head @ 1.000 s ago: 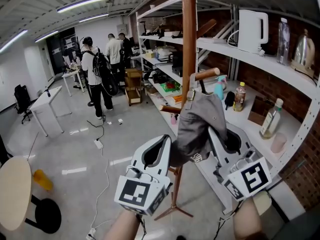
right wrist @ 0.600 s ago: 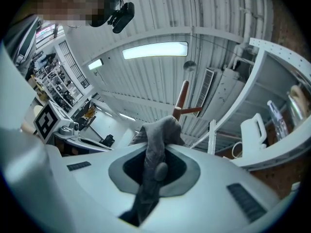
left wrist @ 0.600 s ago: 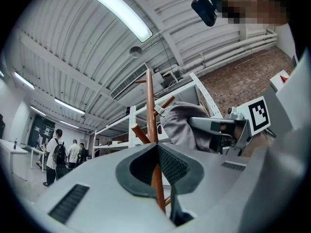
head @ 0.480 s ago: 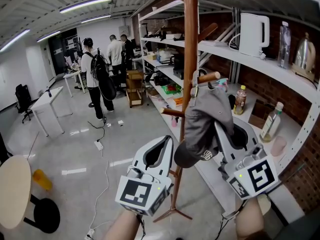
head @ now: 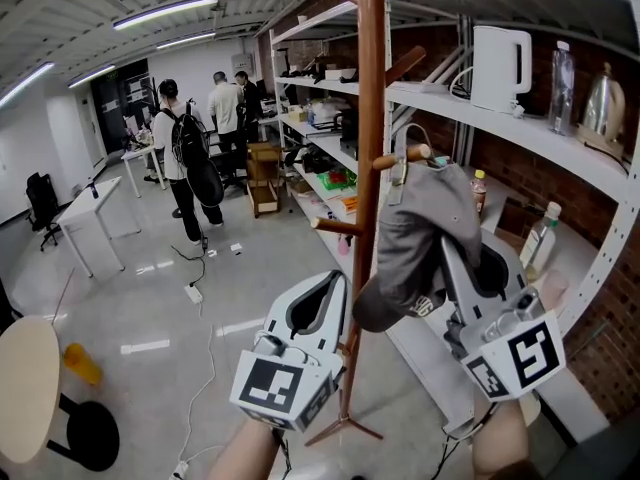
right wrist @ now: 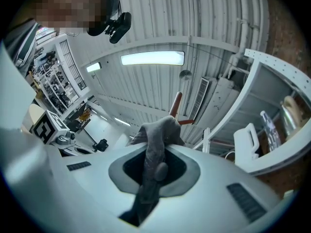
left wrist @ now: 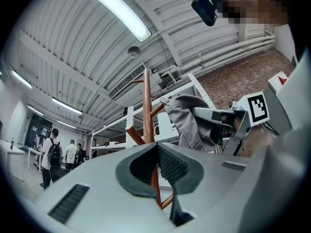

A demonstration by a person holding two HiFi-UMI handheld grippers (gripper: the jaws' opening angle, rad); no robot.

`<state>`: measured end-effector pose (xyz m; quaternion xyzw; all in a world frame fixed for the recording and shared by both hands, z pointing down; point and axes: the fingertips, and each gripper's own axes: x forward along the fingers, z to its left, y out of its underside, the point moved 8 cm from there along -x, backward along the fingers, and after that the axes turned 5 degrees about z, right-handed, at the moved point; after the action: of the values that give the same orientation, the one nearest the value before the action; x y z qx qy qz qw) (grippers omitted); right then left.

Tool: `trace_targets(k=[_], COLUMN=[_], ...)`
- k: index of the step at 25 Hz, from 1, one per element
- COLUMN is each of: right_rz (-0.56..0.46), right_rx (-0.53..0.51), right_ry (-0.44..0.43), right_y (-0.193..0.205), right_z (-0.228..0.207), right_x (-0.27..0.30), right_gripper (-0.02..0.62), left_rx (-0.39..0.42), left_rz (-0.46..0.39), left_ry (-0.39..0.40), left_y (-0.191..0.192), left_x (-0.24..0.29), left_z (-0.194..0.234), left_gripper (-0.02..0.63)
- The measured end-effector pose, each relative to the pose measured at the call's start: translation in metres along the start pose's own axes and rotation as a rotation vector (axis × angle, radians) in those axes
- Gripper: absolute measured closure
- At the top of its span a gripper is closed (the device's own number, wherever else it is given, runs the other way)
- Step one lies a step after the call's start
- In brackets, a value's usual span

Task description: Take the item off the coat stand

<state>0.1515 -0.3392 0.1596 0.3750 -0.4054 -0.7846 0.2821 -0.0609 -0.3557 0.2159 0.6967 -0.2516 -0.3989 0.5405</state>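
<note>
The right tool (head: 452, 253) is closed on the grey cap (head: 415, 228), with cloth pinched between its jaws. The cap hangs just right of the coat stand (head: 371, 118), its strap at the tip of a side peg (head: 400, 156). The left tool (head: 330, 280), in front of the stand, has its jaws together and holds nothing.

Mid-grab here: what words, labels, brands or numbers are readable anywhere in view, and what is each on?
No text is legible in any view.
Grey cap: small white print near its lower edge, too blurred to read.
Shelf bottles: labels too small to read.
Marker cubes: black-and-white square patterns only, no letters or digits.
</note>
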Motion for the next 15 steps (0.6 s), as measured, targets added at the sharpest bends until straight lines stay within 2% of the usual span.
trace_targets(k=[15], right_rz=[-0.026], right_rx=[0.038], right_ry=[0.033], right_y=[-0.015], right_z=[0.012], right_x=[-0.035], right_gripper=[0.566], left_rx=[-0.008], left_rz=[0.01], left_ry=[0.028], left_y=[0.0], left_x=[-0.021], left_z=[-0.018], left_gripper=[0.6])
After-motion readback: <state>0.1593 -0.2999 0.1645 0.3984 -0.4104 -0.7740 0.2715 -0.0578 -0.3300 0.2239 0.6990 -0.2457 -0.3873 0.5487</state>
